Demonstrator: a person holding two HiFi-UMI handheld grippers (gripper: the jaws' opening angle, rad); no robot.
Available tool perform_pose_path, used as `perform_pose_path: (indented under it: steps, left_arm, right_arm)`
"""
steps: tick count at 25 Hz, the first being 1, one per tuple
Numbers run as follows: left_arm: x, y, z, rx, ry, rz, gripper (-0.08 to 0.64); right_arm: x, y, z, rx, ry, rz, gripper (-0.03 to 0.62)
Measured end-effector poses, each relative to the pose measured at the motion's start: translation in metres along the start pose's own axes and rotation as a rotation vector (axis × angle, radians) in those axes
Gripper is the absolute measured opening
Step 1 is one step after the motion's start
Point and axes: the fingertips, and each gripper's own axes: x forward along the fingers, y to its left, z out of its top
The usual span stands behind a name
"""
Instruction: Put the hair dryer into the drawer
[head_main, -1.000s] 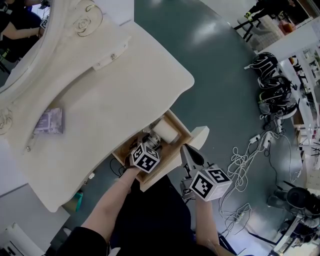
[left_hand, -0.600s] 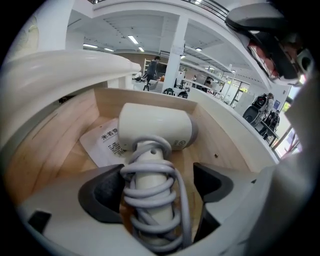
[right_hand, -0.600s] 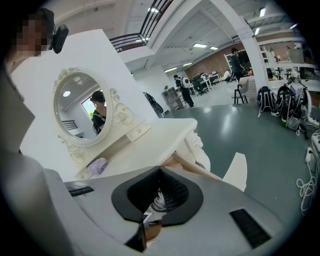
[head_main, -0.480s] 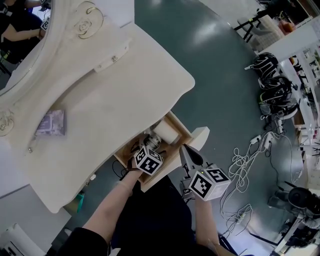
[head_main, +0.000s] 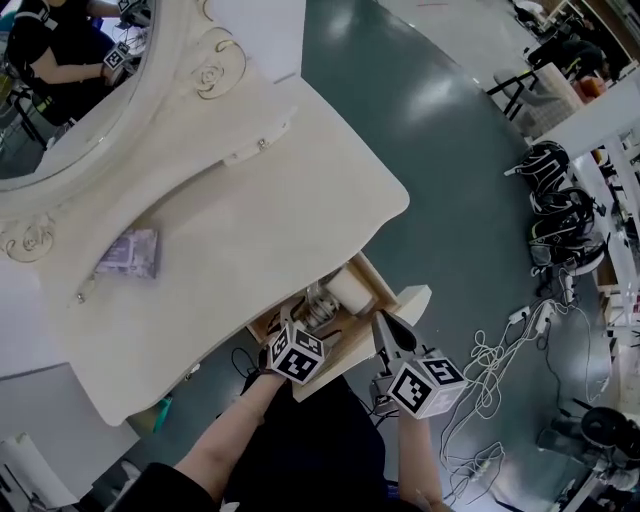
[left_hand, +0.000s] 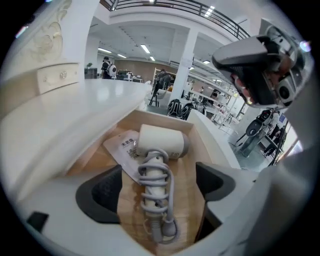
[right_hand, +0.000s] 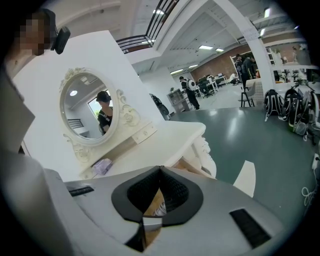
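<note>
I'm holding my left gripper (left_hand: 158, 189) over the open pale wooden drawer (head_main: 376, 284). Its jaws have just been opening and are standing wide, gripping nothing. The white, cord-wrapped hair dryer (left_hand: 161, 144) is lying on the drawer floor between them. My right gripper (right_hand: 160, 171) is pinched closed and empty.

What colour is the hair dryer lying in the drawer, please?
The hair dryer is cream-white, clearest in the left gripper view.
</note>
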Motion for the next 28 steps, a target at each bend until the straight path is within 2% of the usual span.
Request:
perform_pose_path:
  steps: [2, 6, 9, 12, 16, 19, 28]
  left_arm:
    - [-0.013, -0.001, 0.007, 0.003, -0.026, 0.001, 0.475]
    - [-0.040, 0.000, 0.031, -0.026, -0.114, 0.015, 0.391]
    - [-0.065, -0.003, 0.051, -0.069, -0.221, 0.000, 0.266]
    - [-0.091, -0.001, 0.067, -0.102, -0.310, -0.011, 0.189]
    - [-0.116, 0.005, 0.080, -0.122, -0.368, 0.023, 0.092]
    - [-0.131, 0.008, 0.090, -0.128, -0.402, 0.035, 0.022]
    - [-0.156, -0.002, 0.099, -0.206, -0.444, -0.025, 0.018]
  right_arm:
    - [0.003, 0.005, 0.004, -0.029, 0.008, 0.028, 0.012]
    - [0.010, 0.009, 0.018, -0.079, -0.027, 0.037, 0.012]
    - [0.012, 0.016, 0.029, -0.084, -0.077, 0.050, 0.012]
    - [0.020, 0.032, 0.034, -0.104, -0.090, 0.094, 0.014]
    - [0.026, 0.046, 0.036, -0.158, -0.101, 0.108, 0.014]
    - [0.030, 0.055, 0.039, -0.156, -0.116, 0.132, 0.014]
    - [0.026, 0.069, 0.051, -0.123, -0.152, 0.169, 0.014]
